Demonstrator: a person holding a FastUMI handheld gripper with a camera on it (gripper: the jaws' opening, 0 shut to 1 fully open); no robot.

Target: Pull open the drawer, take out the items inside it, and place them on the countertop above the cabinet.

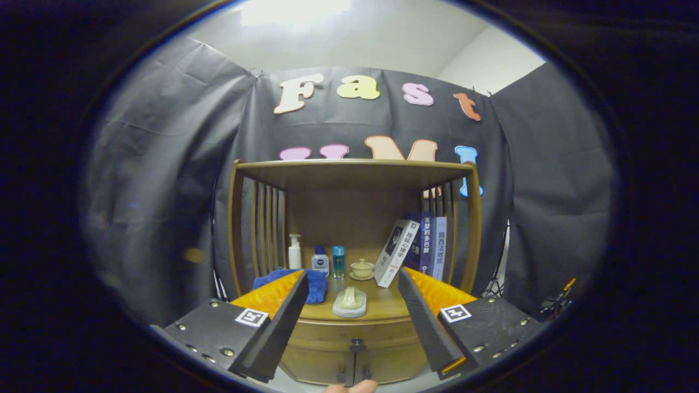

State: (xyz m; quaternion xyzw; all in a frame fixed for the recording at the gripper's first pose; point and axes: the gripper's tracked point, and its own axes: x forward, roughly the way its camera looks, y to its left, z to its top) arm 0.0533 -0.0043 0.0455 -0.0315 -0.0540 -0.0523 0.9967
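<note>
A wooden cabinet [464, 229] stands ahead against the booth wall. Its drawer front [322, 341] sits flush under the countertop [385, 305] and looks closed, with a small dark knob [357, 344] at its middle. My gripper [352, 275] is open, its fingers spread wide and holding nothing. It is held back from the cabinet, level with the countertop and above the knob. Between the fingers, on the countertop, lies a pale soap-like piece on a dish [350, 303]. What is inside the drawer is hidden.
On the countertop stand a white pump bottle [295, 251], a small white bottle [320, 262], a blue bottle [338, 262], a teacup on a saucer [362, 269] and leaning books [396, 251]. A blue cloth [315, 285] lies behind my left finger. A shelf board [355, 170] roofs the countertop. Two door handles [354, 374] sit below the knob.
</note>
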